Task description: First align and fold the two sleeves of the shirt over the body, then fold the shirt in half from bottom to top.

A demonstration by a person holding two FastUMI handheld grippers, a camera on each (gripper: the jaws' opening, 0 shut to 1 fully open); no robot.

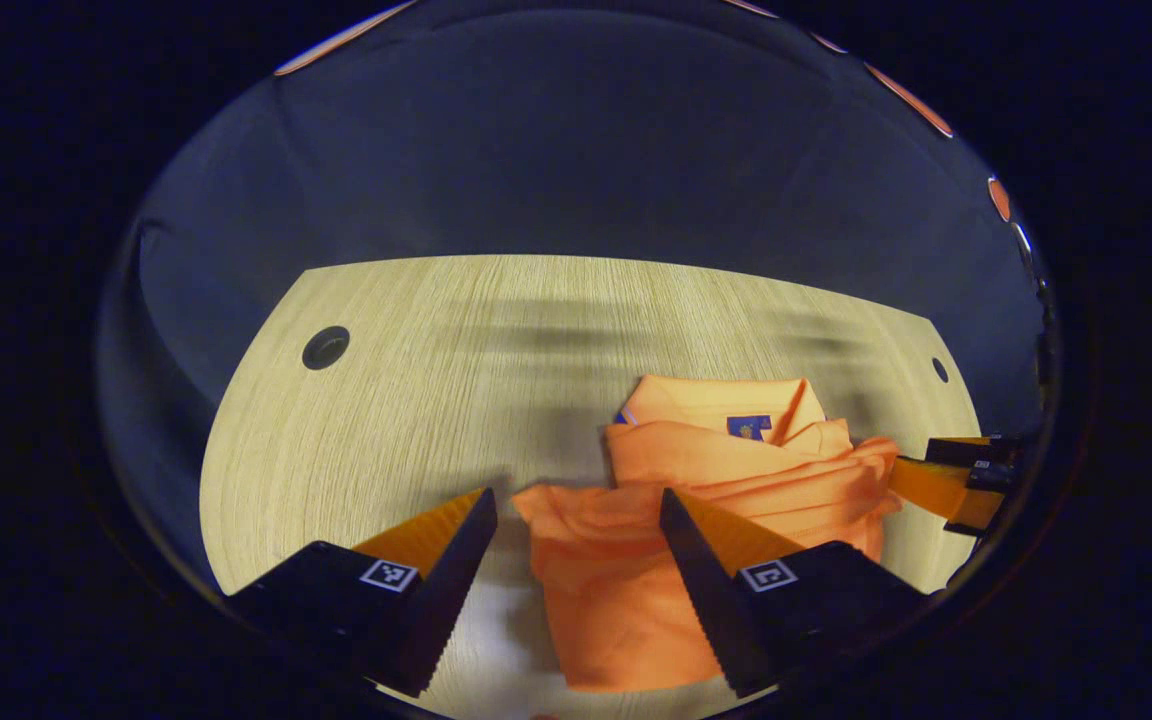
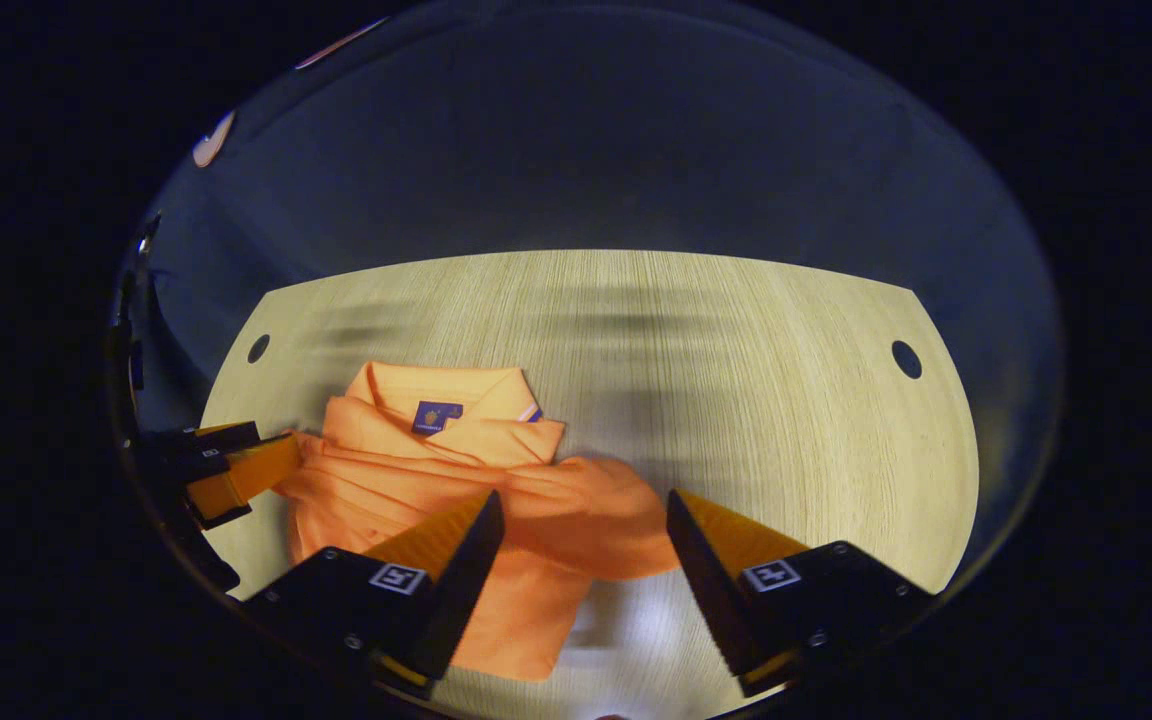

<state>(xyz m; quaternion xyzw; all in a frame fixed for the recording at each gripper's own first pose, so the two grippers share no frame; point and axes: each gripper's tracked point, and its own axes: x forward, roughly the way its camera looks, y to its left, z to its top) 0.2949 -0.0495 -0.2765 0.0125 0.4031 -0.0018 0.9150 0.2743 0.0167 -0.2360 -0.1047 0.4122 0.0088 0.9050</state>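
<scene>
An orange polo shirt lies rumpled on the wooden table, collar toward the far edge, its fabric bunched across the body. My left gripper is open above the shirt's left sleeve, holding nothing. In the right gripper view the shirt sits left of centre. My right gripper is open over the other sleeve, with nothing between its fingers. Each gripper also appears at the edge of the other's view, the right gripper and the left gripper, both close beside the shirt.
The table has a round cable hole near each far corner, one hole at the left and another hole at the right. Bare wood stretches beyond and beside the shirt. Dark booth wall stands behind the table.
</scene>
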